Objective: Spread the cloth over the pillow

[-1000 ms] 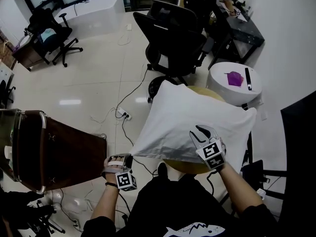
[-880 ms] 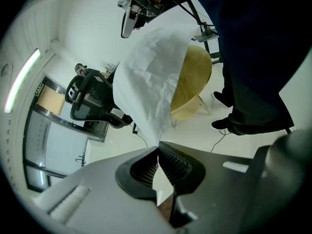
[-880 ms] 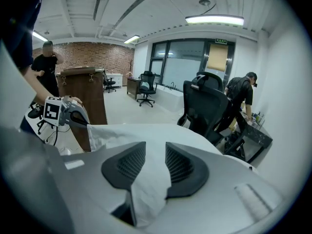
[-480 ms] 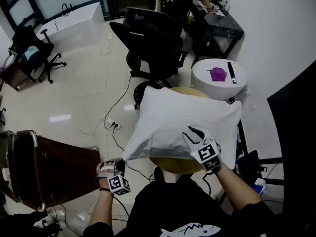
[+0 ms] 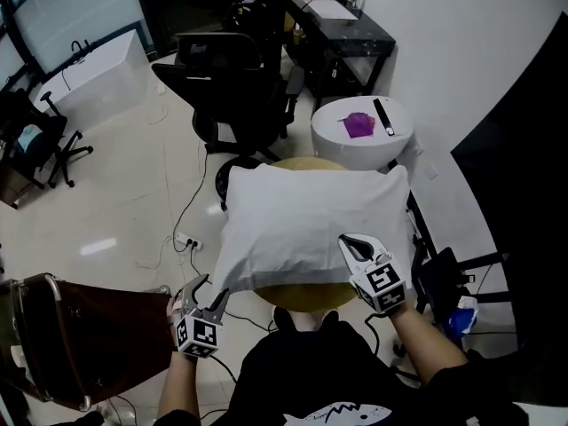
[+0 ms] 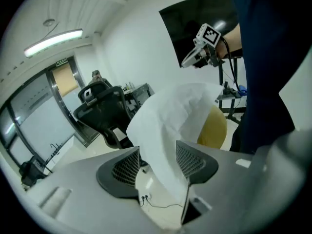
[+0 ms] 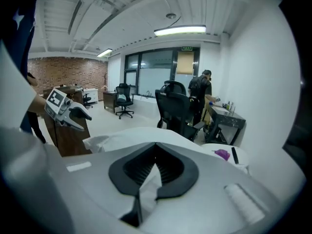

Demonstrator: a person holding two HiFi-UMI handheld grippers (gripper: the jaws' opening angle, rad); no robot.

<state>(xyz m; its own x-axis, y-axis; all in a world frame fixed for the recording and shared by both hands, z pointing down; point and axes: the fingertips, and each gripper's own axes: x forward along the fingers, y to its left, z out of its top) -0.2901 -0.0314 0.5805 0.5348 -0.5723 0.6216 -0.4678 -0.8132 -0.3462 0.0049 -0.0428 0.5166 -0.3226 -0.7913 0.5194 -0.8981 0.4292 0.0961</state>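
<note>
Room: you stand on a glossy white floor [image 5: 133, 202] in an office, with a white wall [image 5: 461, 51] along the 3 o'clock side of the head view.
Cloth position: the white cloth [image 5: 302, 229] lies spread at the centre of the head view, straight ahead of you, draped over the pillow.
Pillow position: the yellow round pillow [image 5: 306, 296] shows only as curved rims, one under the near hem of the cloth at 6 o'clock and one past its far edge at 12 o'clock.
Left side: your left gripper [image 5: 213, 288] sits at 8 o'clock of the cloth, at its near left corner.
Left jaws: they stand wide apart and have just been opening. The cloth corner hangs loose between them and is not pinched.
Right side: your right gripper [image 5: 357, 245] sits at 4 o'clock of the cloth, on its near right edge.
Right jaws: they have just closed and now meet on a fold of the cloth, which is pinched between the pads.
Surroundings, 11 o'clock: a black office chair [image 5: 235, 87] stands just beyond the cloth.
Surroundings, 1 o'clock: a round white counter [image 5: 342, 145] carries a purple item [image 5: 357, 124] and a black bar [image 5: 383, 116].
Surroundings, 12 o'clock: a dark counter [image 5: 342, 25] stands against the wall.
Surroundings, 8 o'clock: a brown cabinet [image 5: 80, 344] stands near your left gripper.
</note>
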